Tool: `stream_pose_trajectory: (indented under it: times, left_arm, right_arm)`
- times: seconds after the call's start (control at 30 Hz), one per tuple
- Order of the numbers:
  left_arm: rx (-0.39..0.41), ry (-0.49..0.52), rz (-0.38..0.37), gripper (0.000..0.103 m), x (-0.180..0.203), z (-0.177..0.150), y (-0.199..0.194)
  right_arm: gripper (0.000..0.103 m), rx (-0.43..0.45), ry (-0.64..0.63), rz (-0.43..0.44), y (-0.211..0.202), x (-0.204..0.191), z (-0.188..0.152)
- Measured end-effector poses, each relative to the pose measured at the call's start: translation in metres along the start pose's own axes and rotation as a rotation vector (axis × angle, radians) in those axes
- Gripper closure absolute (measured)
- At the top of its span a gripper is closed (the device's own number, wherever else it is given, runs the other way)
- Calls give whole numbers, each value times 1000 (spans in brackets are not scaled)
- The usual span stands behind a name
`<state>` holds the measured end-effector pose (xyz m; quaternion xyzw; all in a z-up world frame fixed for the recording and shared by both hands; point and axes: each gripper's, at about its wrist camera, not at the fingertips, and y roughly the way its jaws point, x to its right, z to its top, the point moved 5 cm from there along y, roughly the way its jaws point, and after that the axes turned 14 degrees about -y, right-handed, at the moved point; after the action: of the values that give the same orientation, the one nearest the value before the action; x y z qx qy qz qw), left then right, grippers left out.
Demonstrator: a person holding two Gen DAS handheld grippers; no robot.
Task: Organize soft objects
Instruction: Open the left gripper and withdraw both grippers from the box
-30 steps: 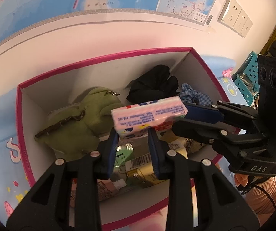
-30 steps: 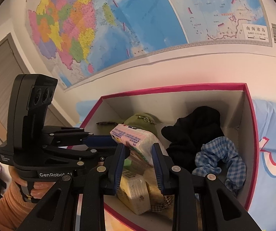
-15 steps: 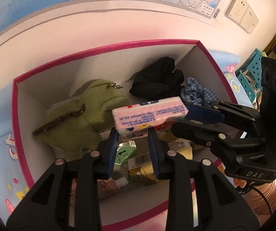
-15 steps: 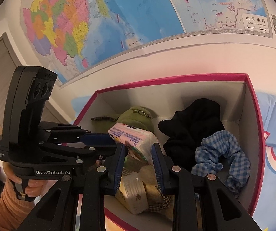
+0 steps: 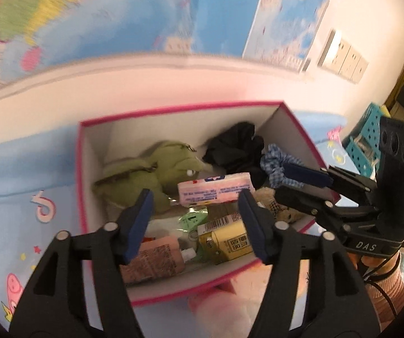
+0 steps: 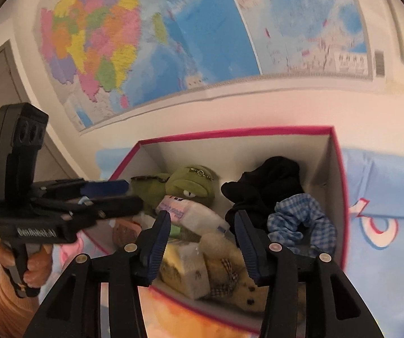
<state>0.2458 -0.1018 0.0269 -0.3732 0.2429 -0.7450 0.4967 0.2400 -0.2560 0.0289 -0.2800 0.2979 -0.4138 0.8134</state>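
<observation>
A pink tissue pack (image 5: 216, 190) lies inside the pink-rimmed box (image 5: 173, 109), on top of other items beside a green plush frog (image 5: 151, 174). It also shows in the right wrist view (image 6: 190, 214). My left gripper (image 5: 195, 219) is open and empty above the box's near side. My right gripper (image 6: 203, 233) is open and empty above the box. A black cloth (image 6: 266, 186), a blue checked scrunchie (image 6: 300, 219) and a beige plush bear (image 6: 227, 256) lie in the box.
The box (image 6: 337, 169) stands on a blue cartoon-print sheet (image 5: 19, 197) against a wall with a map (image 6: 173, 42). Bottles and packets (image 5: 224, 239) fill its near side. Turquoise baskets (image 5: 368, 140) stand at the right.
Both grippers have opened and let go of the tissue pack, which now lies in the box. Both grippers have drawn back and up from the box.
</observation>
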Motion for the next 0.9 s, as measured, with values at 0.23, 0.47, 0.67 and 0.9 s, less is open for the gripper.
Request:
stream_pose_trajectory:
  times: [0.23,0.47,0.67,0.9]
  left_arm:
    - [208,-4,0,1,-11,-30,-56]
    - [270,-81,79,1,-24,-70,-76]
    - [266,-118,132,1,-31,-107,-78]
    - [251,-107,140,1,-26,-132,-81]
  right_arm:
    - [20,77,-141,-81,-42,-31,-13]
    - [0,107,-190,-181,-74,-58,-49]
    - [0,82,-181,-188,-84,-73,-77]
    - [0,72,-181,-176,-90,-86,-92]
